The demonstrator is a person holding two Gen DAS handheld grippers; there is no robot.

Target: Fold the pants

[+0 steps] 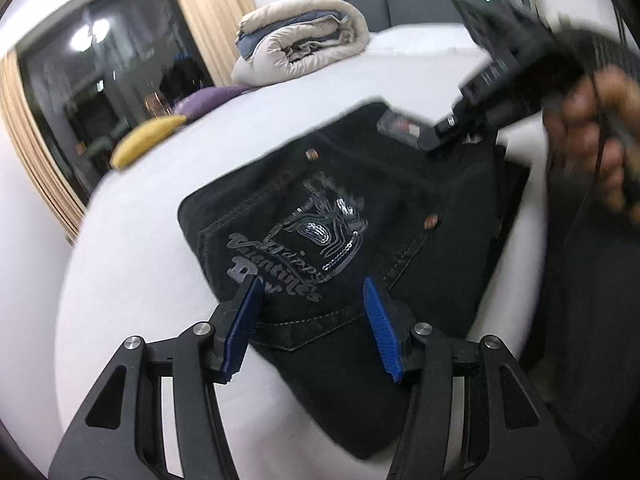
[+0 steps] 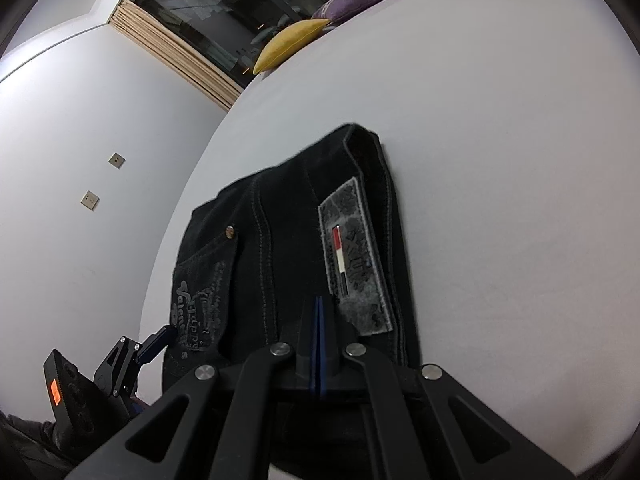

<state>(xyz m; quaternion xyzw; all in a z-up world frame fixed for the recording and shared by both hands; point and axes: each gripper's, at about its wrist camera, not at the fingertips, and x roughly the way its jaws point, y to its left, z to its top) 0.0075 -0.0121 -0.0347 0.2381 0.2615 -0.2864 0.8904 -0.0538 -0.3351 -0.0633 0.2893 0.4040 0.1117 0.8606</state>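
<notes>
White bed (image 2: 500, 160), folded black pants (image 1: 400, 200).

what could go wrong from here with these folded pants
1. The left gripper hangs with its jaws open over the printed pocket of the black pants; closing there would likely pinch only the top layer and pull the fold apart.
2. The right gripper has its jaws shut at the waistband by the grey label; whether it holds cloth cannot be told, so lifting may drag the stack across the white bed.
</notes>
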